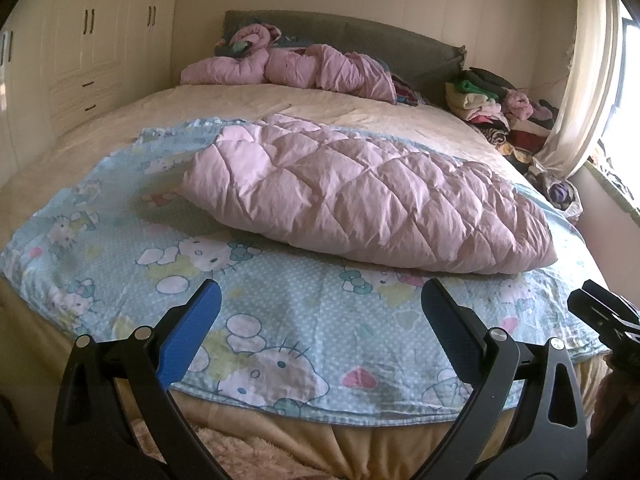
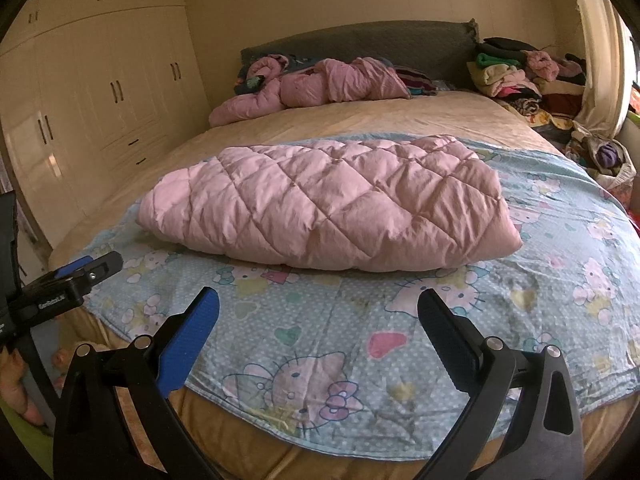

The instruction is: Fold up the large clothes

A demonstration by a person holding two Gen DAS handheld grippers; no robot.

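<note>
One pink quilted coat (image 2: 332, 204) is seen folded into a thick bundle on the blue cartoon-print sheet (image 2: 400, 320), near the foot of the bed (image 2: 360, 116); it is touched by neither tool. The left gripper (image 1: 320, 320) and the right gripper (image 2: 318, 320) are both held over the near edge of the sheet with jaws spread wide apart and nothing between them.

A risk is judged: the padded bundle may spring open if it is pinched by the top layer only; the slippery shell could also slide on the loose sheet and drag it off the mattress.

Counted: two grippers; one folded coat; one more pink padded garment (image 2: 312, 88), crumpled at the far headboard (image 2: 380, 40); one sheet; one heap of mixed clothes (image 2: 520, 76) at the far right; one wardrobe (image 2: 100, 80) on the left.
</note>
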